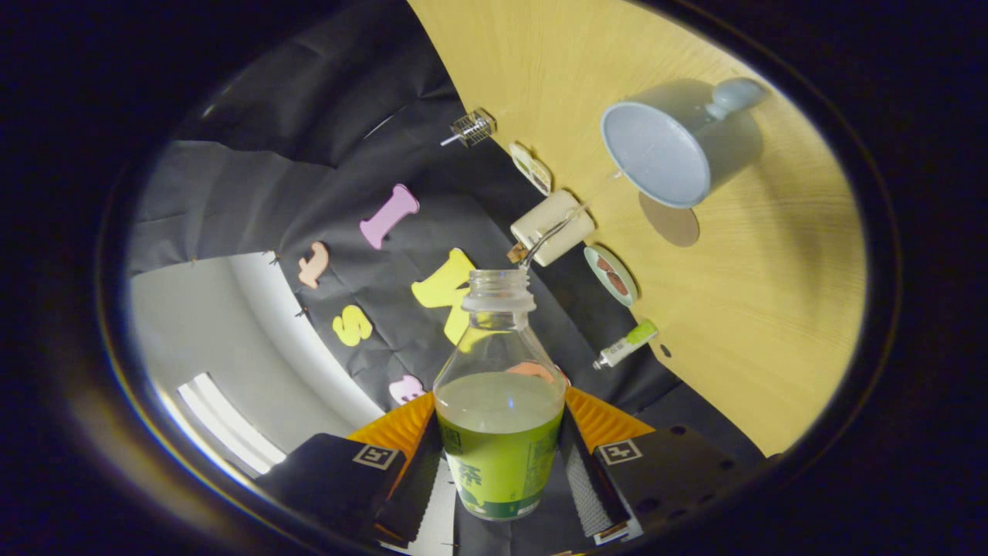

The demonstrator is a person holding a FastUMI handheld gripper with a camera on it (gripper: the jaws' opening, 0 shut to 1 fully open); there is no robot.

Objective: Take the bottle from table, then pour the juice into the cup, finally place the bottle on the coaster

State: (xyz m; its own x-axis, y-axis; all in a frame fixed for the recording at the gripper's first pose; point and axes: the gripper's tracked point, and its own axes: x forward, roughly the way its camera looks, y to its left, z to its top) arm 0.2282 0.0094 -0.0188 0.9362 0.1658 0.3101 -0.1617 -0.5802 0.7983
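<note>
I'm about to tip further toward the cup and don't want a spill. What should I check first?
1. Grip: both fingers press the bottle, which sits between them. Ok.
2. Cap: the bottle's neck is open. Ok.
3. Juice left: liquid fills the bottle's labelled lower part. Ok.
4. Cup: it stands on the table beyond the bottle's mouth, its opening unobstructed. Ok.
5. Mouth over cup: the bottle's neck is short of the cup's rim. Not ok.
6. Coaster: a flat disc beside the cup, partly under its edge. Free space: cannot tell.
</note>
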